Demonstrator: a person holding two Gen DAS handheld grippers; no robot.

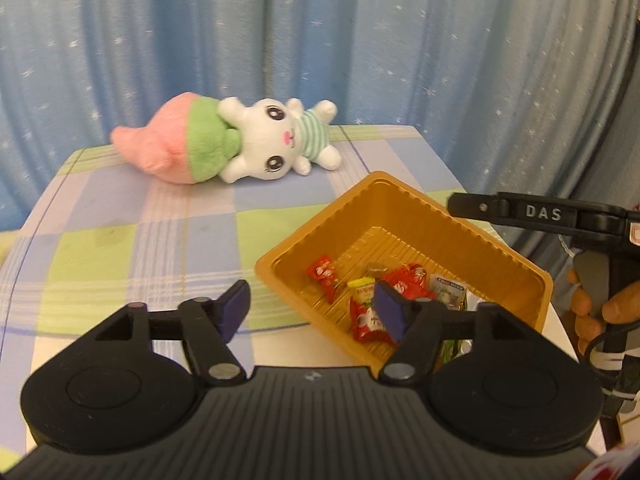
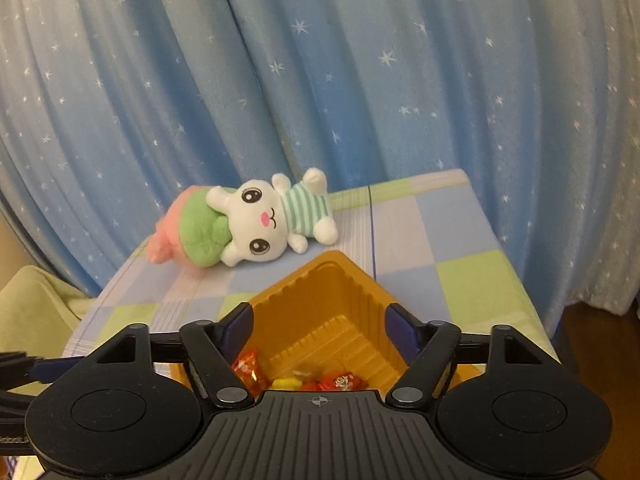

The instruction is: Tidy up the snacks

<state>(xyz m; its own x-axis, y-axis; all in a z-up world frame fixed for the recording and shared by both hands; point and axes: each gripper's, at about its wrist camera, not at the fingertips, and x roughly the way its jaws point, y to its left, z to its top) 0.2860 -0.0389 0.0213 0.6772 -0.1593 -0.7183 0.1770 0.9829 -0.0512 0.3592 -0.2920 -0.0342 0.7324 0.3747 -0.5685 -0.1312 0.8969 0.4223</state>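
Gold tray (image 1: 404, 216) holds red wrappers (image 1: 406, 284) on a blue-green checked cloth (image 1: 120, 232).

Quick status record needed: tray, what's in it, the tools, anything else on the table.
tray: gold plastic tray, on the checked cloth, one corner pointing at the plush
contents: several wrapped snacks, mostly red, lying loose at the near end
left tool: open, empty, one finger over the tray
right tool: open, empty, above the tray's near end
other: plush bunny lying on its side at the back, apart from the tray
backdrop: blue starred curtain
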